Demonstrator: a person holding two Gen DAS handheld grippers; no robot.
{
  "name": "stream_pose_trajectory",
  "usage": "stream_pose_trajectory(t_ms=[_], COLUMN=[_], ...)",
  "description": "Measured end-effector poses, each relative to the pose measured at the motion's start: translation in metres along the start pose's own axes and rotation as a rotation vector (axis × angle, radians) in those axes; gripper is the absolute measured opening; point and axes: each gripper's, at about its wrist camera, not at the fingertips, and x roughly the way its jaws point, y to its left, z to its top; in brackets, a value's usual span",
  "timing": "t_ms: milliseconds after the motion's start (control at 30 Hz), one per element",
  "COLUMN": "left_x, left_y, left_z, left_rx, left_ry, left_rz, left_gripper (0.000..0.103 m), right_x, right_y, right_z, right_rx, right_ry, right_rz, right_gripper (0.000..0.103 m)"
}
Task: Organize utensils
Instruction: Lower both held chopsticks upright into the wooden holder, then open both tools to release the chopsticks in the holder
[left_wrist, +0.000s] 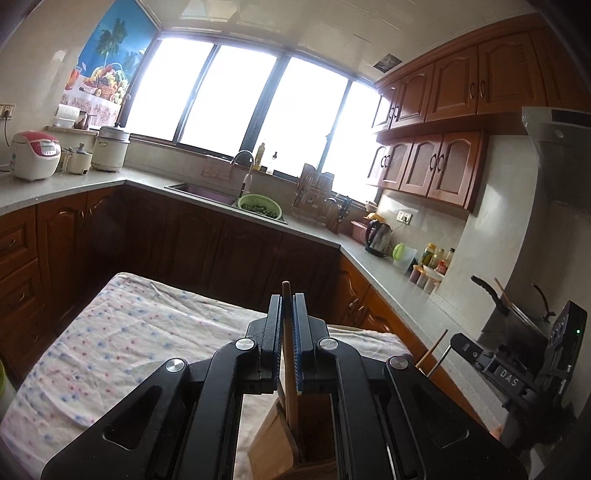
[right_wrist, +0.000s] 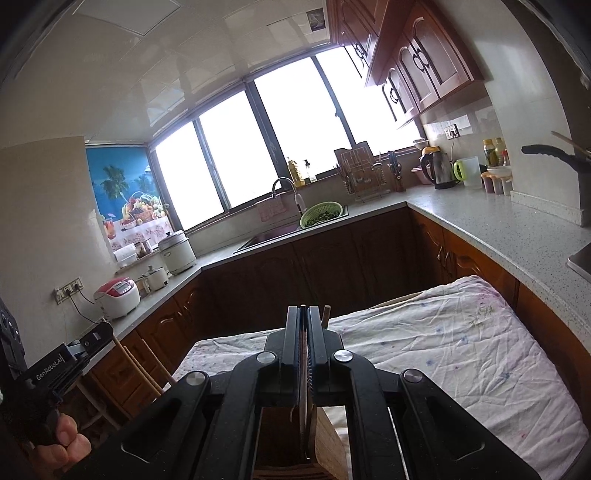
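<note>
Step in hand, by my reading: lowering utensils into the wooden holder (left_wrist: 295, 439) at lower centre. Your left gripper (left_wrist: 287, 306) is clamped on a wooden chopstick (left_wrist: 288, 354); your right gripper (right_wrist: 303, 317) pinches a thin dark utensil (right_wrist: 303, 398). Next: centre each over a slot, then release.

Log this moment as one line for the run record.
left tool: shut on chopstick | right tool: shut on thin utensil | both over wooden holder

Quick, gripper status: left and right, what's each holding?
Left gripper: shut on a wooden chopstick.
Right gripper: shut on a thin dark utensil, type unclear.
</note>
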Motion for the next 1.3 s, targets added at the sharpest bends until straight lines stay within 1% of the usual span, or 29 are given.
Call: stream_pose_trajectory(t_ms=[133,233,500,533,567,600,633,667,700,733,767,800,867,900,933,967,1000,1133,1300], left_x=[0.008,0.008,0.011,0.011,0.011,0.011,0.01,0.008,0.005,0.001,-0.003,-0.008,-0.018,-0.023,-0.027,-0.032,-0.037,-0.054,-0.075], left_y=[0.001,-0.002,-0.001,-0.001,-0.001,-0.001,-0.001,-0.001,0.0,0.0,0.001,0.001,0.002,0.004,0.005,0.006,0.008,0.015,0.023], left_z=[-0.013,-0.015,-0.011,-0.011,-0.011,-0.01,-0.01,-0.01,-0.01,-0.01,-0.009,-0.009,-0.01,-0.011,-0.012,-0.014,-0.016,-0.027,-0.04], left_rx=[0.004,0.021,0.013,0.014,0.013,0.012,0.012,0.013,0.01,0.005,0.004,0.006,0.012,0.015,0.019,0.023,0.029,0.036,0.026], left_ry=[0.053,0.056,0.085,0.09,0.094,0.099,0.102,0.102,0.099,0.093,0.087,0.083,0.078,0.078,0.078,0.08,0.082,0.106,0.129], left_rz=[-0.002,0.011,0.009,0.008,0.009,0.01,0.008,0.011,0.017,0.02,0.026,0.036,0.056,0.064,0.072,0.083,0.092,0.1,0.107], left_gripper=[0.005,0.005,0.005,0.005,0.007,0.009,0.017,0.03,0.04,0.057,0.067,0.071,0.086,0.089,0.095,0.098,0.099,0.1,0.101], right_x=[0.006,0.009,0.011,0.012,0.012,0.012,0.012,0.011,0.009,0.007,0.004,0.001,-0.005,-0.008,-0.012,-0.016,-0.02,-0.036,-0.053], right_y=[-0.003,-0.004,-0.006,-0.006,-0.006,-0.007,-0.008,-0.008,-0.009,-0.009,-0.01,-0.011,-0.012,-0.012,-0.013,-0.012,-0.013,-0.006,0.004], right_z=[-0.009,-0.011,-0.008,-0.008,-0.009,-0.009,-0.009,-0.01,-0.011,-0.011,-0.012,-0.012,-0.013,-0.013,-0.014,-0.015,-0.016,-0.024,-0.037], right_rx=[0.01,0.016,0.028,0.03,0.033,0.038,0.043,0.047,0.05,0.054,0.059,0.066,0.075,0.077,0.08,0.08,0.078,0.059,0.03], right_ry=[0.032,0.042,0.064,0.068,0.073,0.076,0.079,0.079,0.077,0.074,0.068,0.063,0.057,0.057,0.055,0.05,0.046,0.045,0.058], right_rz=[-0.005,-0.011,-0.009,-0.008,-0.008,-0.006,-0.006,-0.004,-0.003,-0.004,0.0,0.001,-0.006,-0.007,-0.008,-0.004,-0.002,0.003,0.015], right_gripper=[0.003,0.004,0.004,0.005,0.009,0.01,0.012,0.017,0.024,0.03,0.044,0.058,0.067,0.074,0.08,0.089,0.092,0.096,0.097])
